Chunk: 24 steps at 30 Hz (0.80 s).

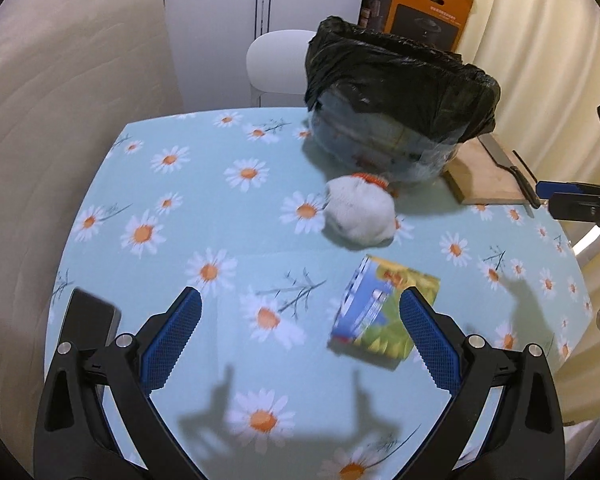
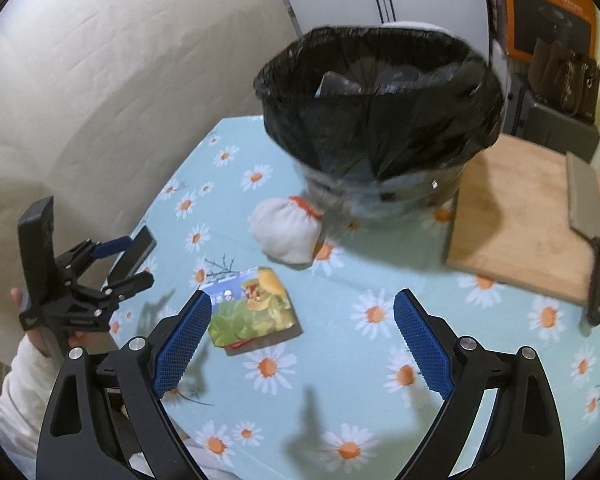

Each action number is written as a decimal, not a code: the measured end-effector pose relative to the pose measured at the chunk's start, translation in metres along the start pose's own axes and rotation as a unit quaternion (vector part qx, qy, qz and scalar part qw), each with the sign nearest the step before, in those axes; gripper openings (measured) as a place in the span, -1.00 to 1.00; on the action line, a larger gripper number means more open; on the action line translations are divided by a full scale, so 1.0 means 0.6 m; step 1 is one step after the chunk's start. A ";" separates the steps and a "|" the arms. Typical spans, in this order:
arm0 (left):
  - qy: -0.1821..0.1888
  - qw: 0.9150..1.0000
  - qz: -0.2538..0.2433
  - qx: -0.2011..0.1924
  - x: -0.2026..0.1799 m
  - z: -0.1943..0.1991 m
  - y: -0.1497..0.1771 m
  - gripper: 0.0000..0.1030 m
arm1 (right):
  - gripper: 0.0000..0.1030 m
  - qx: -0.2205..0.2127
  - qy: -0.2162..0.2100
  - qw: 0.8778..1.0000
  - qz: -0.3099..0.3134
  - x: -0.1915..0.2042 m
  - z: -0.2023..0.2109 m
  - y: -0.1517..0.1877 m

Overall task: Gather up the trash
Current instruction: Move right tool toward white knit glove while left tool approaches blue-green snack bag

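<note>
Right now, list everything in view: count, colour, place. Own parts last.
bin: one, clear with black bag, far side of table
white bundle: one, white with orange band, against the bin's near side
carton: one, blue, green and yellow, lying flat mid-table
board: one, wood, right of bin
cleaver: one, steel blade, black handle, on board
phone: one, black, left table edge
tablecloth: one, light blue with daisies
chair: one, white, behind table
box: one, orange, behind bin
left tool: open, empty, beside carton
right tool: open, empty, above the cloth
</note>
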State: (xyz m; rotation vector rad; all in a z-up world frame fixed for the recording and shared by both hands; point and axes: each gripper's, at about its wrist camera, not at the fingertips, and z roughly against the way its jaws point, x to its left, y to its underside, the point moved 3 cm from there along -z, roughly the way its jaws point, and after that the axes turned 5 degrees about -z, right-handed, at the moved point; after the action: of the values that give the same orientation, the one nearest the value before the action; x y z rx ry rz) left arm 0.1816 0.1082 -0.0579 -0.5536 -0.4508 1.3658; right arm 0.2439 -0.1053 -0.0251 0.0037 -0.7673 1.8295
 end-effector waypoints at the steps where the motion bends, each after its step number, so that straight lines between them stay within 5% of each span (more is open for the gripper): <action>1: -0.002 1.000 0.001 0.001 0.003 0.002 0.003 0.88 | 0.71 0.001 0.000 1.000 -0.002 0.002 -0.005 0.001; 18: 0.035 0.999 -0.009 0.008 0.127 -0.009 0.024 0.88 | 0.71 0.007 0.054 0.997 -0.046 0.084 -0.149 -0.034; 24: 0.045 0.997 -0.056 -0.006 0.132 -0.023 0.024 0.88 | 0.71 0.014 0.079 0.995 -0.056 0.099 -0.219 -0.047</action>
State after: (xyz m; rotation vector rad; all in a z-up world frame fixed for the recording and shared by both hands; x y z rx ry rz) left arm 0.1906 0.1868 -0.0789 -0.5887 -0.4096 1.2272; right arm 0.2900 0.0161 -0.0934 -0.0777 -0.6170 1.7119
